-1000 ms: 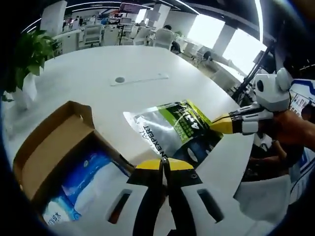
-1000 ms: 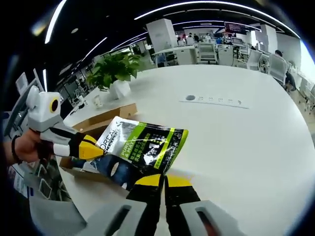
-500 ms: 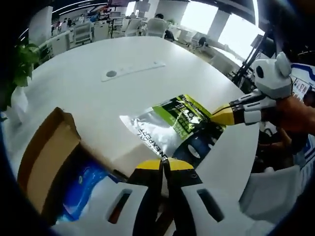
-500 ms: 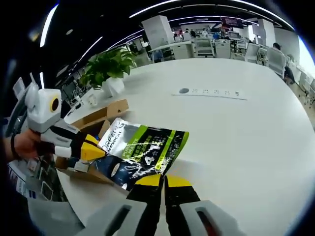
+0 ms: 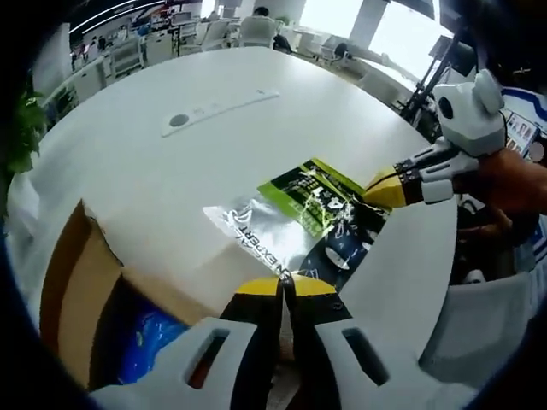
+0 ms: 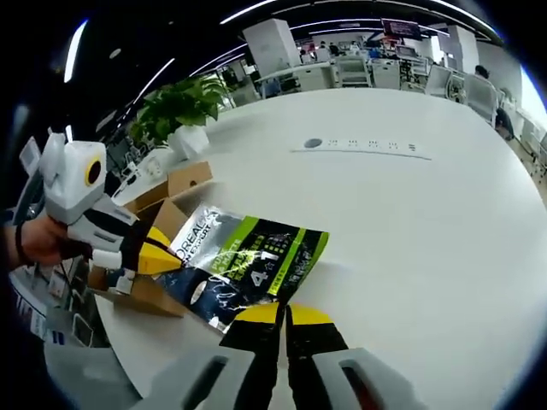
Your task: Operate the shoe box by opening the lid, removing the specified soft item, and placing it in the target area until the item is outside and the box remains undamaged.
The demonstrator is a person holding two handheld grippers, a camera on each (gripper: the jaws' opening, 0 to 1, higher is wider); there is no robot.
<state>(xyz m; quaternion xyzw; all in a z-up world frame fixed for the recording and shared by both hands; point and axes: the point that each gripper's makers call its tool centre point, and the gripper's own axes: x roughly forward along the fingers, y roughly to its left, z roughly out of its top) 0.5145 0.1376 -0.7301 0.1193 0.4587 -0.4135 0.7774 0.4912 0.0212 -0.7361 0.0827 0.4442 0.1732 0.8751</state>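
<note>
A soft foil pouch (image 5: 299, 218), silver, green and black, hangs flat just over the white table (image 5: 137, 162), stretched between both grippers. My left gripper (image 5: 285, 289) is shut on its silver end, and my right gripper (image 5: 376, 190) is shut on the opposite green and black end. From the right gripper view, the pouch (image 6: 248, 265) runs from my right gripper (image 6: 285, 314) to my left gripper (image 6: 167, 260). The brown cardboard shoe box (image 5: 73, 290) stands open at the lower left with a blue packet (image 5: 145, 337) inside. The box (image 6: 167, 192) lies behind the pouch.
A socket strip (image 5: 218, 102) is set into the table's middle. A potted plant (image 6: 184, 107) stands beyond the box. The table's curved edge (image 5: 419, 256) runs close under the pouch's right end. Hands hold the grippers; office desks and chairs lie far behind.
The pouch has travelled with both grippers away from the box and out over the table. The box has slid toward the lower left of the left gripper view.
</note>
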